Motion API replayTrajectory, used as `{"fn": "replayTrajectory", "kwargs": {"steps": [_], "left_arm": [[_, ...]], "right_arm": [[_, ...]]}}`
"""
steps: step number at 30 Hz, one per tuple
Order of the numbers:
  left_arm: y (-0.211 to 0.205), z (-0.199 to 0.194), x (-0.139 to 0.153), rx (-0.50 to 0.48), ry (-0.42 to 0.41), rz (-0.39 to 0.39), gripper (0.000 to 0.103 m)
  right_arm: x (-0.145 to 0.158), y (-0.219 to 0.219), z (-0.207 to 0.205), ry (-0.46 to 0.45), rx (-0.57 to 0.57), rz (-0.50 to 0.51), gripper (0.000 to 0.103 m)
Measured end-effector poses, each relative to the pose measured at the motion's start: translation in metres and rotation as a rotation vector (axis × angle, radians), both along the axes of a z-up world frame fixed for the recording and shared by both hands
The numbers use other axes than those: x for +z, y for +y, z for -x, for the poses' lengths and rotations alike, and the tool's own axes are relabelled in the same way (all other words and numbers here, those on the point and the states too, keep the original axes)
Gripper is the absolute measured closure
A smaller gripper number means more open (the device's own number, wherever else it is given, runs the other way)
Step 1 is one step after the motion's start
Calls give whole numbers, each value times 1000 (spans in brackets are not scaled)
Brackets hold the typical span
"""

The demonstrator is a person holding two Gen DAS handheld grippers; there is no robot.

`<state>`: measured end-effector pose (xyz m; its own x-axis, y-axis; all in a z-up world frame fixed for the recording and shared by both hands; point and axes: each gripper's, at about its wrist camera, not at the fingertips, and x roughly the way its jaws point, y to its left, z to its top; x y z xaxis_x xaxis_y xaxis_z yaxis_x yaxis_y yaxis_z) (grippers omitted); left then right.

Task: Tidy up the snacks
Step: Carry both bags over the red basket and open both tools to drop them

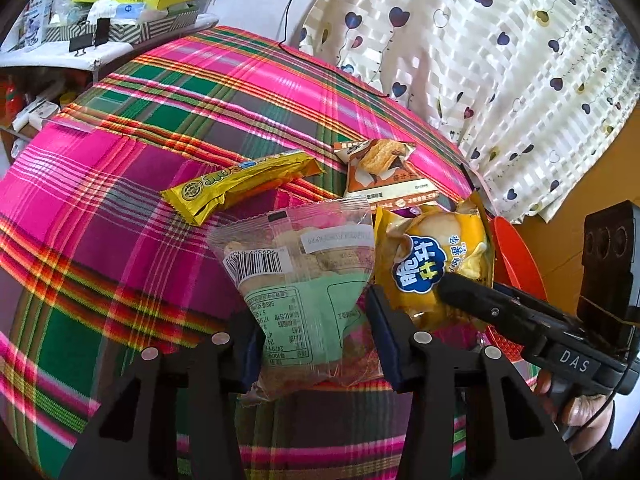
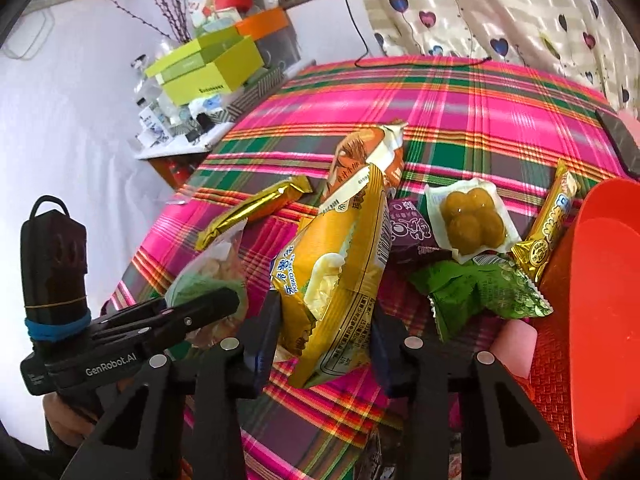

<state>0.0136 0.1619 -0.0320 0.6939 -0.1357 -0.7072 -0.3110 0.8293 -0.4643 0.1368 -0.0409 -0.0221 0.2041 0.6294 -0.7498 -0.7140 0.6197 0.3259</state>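
Two snack packs, clear packet (image 1: 304, 280) between left jaws, yellow bag (image 2: 340, 276) seemingly pinched

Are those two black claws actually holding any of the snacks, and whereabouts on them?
Yes. The left gripper clamps the clear bag near its lower end; the right gripper squeezes the yellow chips bag across its lower half.

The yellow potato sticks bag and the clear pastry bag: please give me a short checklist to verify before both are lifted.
1. Right tool closed on the yellow potato sticks bag: ok, pads press both sides.
2. Left tool closed on the clear pastry bag: ok, pads touch both edges.
3. Grip depth: not ok, both hold only the near ends.
4. Bags separate: cannot tell, their edges overlap in the left wrist view.
5. Red tray reachable: ok, beside the right tool.
6. Green packet clear of the lift: ok.
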Motion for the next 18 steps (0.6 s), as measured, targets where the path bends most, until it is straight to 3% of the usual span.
{"fn": "replayTrajectory", "kwargs": {"steps": [18], "left_arm": [[-46, 12, 49, -67, -93, -79, 55]], "right_arm": [[49, -63, 33, -93, -36, -106, 66]]}}
